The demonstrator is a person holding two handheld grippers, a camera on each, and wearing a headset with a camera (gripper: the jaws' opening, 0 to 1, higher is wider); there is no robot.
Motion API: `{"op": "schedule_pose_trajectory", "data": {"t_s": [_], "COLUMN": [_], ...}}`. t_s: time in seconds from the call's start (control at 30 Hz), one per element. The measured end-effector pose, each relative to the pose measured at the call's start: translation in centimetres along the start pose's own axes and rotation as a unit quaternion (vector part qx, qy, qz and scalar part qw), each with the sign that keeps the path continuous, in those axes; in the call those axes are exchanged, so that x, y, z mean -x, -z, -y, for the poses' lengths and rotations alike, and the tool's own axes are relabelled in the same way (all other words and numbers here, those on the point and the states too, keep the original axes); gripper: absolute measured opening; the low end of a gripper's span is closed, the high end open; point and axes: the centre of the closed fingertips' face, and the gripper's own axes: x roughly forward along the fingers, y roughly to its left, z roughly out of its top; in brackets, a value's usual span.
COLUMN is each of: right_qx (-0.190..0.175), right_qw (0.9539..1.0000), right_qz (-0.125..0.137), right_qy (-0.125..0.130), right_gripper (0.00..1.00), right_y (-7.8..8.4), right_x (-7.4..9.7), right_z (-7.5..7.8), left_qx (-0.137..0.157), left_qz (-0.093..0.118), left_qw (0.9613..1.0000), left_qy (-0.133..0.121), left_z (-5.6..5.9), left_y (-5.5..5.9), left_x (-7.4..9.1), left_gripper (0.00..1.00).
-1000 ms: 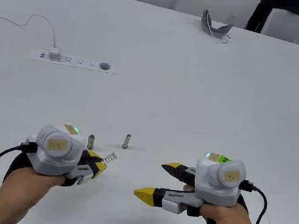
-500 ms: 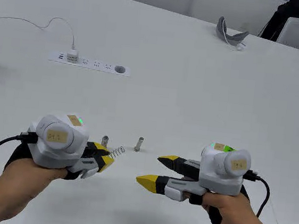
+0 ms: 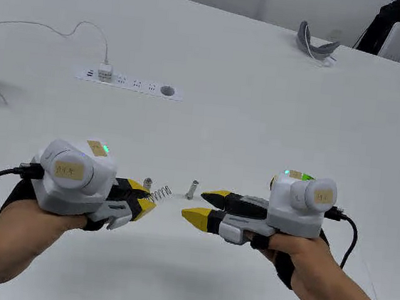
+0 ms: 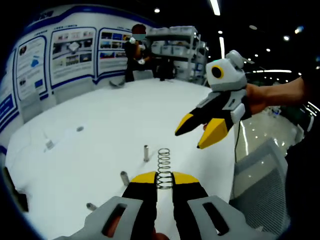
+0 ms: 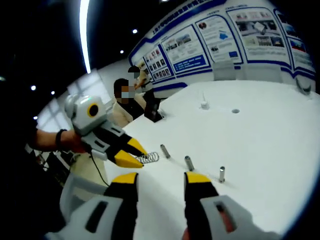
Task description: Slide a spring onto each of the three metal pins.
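My left gripper [image 3: 144,200] is shut on one end of a small coil spring [image 3: 159,194], which sticks out past its yellow tips toward the right. In the left gripper view the spring [image 4: 163,165] stands up from between the closed jaws of my left gripper [image 4: 162,177]. Three short metal pins stand upright on the white table: one [image 5: 164,151], a second [image 5: 189,162] and a third [image 5: 222,174]. Two pins [image 3: 148,183] [image 3: 193,189] show just behind the spring. My right gripper [image 3: 205,206] is open and empty, its tips pointing left, close to the spring's free end.
A white power strip [image 3: 128,83] with a plugged-in charger and cable lies at the back left of the table [image 3: 261,113]. A grey curved object [image 3: 315,42] rests at the far right. People stand by poster walls in the background.
My right gripper has moved left toward the spring and its jaws stand less wide apart. The left gripper keeps its hold on the spring. The head camera has shifted.
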Motion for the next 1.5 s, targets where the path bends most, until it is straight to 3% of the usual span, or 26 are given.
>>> {"op": "schedule_pose_trajectory", "data": {"t_s": [0.33, 0.6, 0.8, 1.03, 1.3, 1.5], "right_qx": [-0.025, -0.037, -0.042, -0.044, -0.011, 0.059], "right_qw": [0.998, 0.9951, 0.9945, 0.9935, 0.9923, 0.9874], "right_qz": [0.006, -0.005, -0.007, -0.015, -0.033, -0.075], "right_qy": [-0.058, -0.091, -0.096, -0.104, -0.119, -0.127], "right_gripper": [0.31, 0.24, 0.16, 0.14, 0.13, 0.12], "right_y": [-1.5, -1.6, -1.8, -1.8, -2.8, -3.6], "right_x": [-1.8, -2.6, -2.8, -2.8, -2.3, -1.7], "right_z": [-2.1, -3.1, -2.9, -3.1, -3.6, -3.9], "left_qx": [-0.017, -0.024, -0.027, -0.031, -0.027, -0.025], "left_qz": [0.009, 0.011, 0.009, 0.008, 0.018, 0.034], "left_qw": [0.9997, 0.9994, 0.9993, 0.9991, 0.9988, 0.9979], "left_qy": [0.014, 0.022, 0.022, 0.028, 0.036, 0.048], "left_z": [0.7, 1.4, 1.2, 1.1, 1.1, 1.5], "left_y": [-1.0, -1.3, -1.2, -1.0, -1.4, -2.3], "left_x": [0.3, 0.5, 0.7, 0.6, 0.5, 0.0], "left_gripper": [0.1, 0.1, 0.1, 0.1, 0.09, 0.09]}}
